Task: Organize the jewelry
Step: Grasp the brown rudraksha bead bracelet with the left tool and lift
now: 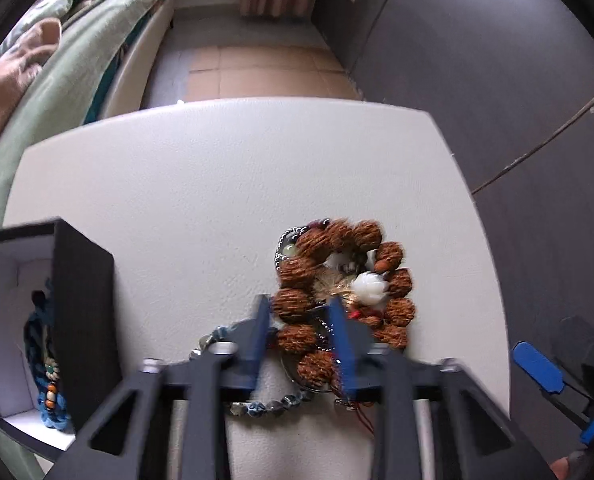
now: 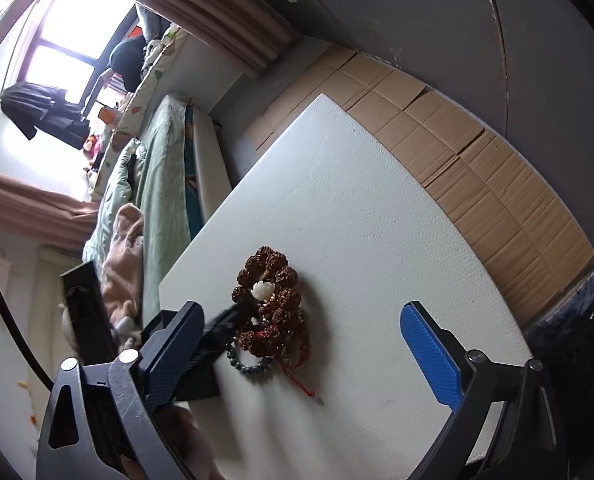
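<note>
A bracelet of big, rough brown seed beads (image 1: 339,280) lies bunched in a loose ring on the white table (image 1: 217,184), nearer its right edge than its left, with a white carved bead (image 1: 371,285) near the middle of the heap. A thin silver ball chain (image 1: 287,238) curls at its far left side, red cord (image 2: 303,380) trails from its near side, and a strand of grey-blue beads (image 1: 265,406) lies just beside it. At the left edge an open black box (image 1: 81,312) with a white lining holds blue corded jewelry (image 1: 47,368)
</note>
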Demonstrator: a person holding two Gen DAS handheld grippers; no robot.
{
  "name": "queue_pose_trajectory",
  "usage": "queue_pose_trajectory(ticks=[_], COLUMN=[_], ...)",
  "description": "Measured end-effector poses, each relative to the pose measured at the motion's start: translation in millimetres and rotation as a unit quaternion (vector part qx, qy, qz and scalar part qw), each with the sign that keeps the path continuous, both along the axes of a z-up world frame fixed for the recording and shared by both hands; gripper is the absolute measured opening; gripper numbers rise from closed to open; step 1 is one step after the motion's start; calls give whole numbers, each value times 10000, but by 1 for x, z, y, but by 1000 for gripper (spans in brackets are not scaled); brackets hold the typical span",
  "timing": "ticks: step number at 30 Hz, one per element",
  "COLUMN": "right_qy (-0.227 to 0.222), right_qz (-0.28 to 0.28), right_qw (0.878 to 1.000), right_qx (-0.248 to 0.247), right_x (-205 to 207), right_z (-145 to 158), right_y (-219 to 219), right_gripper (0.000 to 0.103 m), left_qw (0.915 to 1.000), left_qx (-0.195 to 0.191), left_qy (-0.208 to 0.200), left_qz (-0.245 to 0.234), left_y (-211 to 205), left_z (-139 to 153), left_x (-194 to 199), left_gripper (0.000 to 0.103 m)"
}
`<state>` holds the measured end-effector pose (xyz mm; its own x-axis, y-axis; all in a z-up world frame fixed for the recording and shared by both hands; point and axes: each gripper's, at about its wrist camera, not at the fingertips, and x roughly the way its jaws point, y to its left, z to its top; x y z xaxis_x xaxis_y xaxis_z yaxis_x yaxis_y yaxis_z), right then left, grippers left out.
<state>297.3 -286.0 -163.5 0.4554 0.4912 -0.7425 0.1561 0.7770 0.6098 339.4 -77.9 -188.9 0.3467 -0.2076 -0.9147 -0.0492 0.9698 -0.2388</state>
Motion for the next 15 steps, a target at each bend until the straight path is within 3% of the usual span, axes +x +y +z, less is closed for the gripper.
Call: queue_pose_trajectory(ticks=[2,7,15], right_qy=[38,206,186], right_qz=[6,148,168], right_qw=[10000,9993,9992], right_qx=[14,279,299], right_x=[0,2,1], right_z=[-2,-11,-11], right_y=[0,4,8], right_gripper=[86,83,76], left_qw=[9999,9987,9924], left_qx=[-87,-344,-839], left_qy=[-49,-366,-899], left_qz=[109,34,-76], left_y=[6,10,12], left_z=[1,26,76], left_x=[-2,-13,-23], left_gripper=[20,20,19])
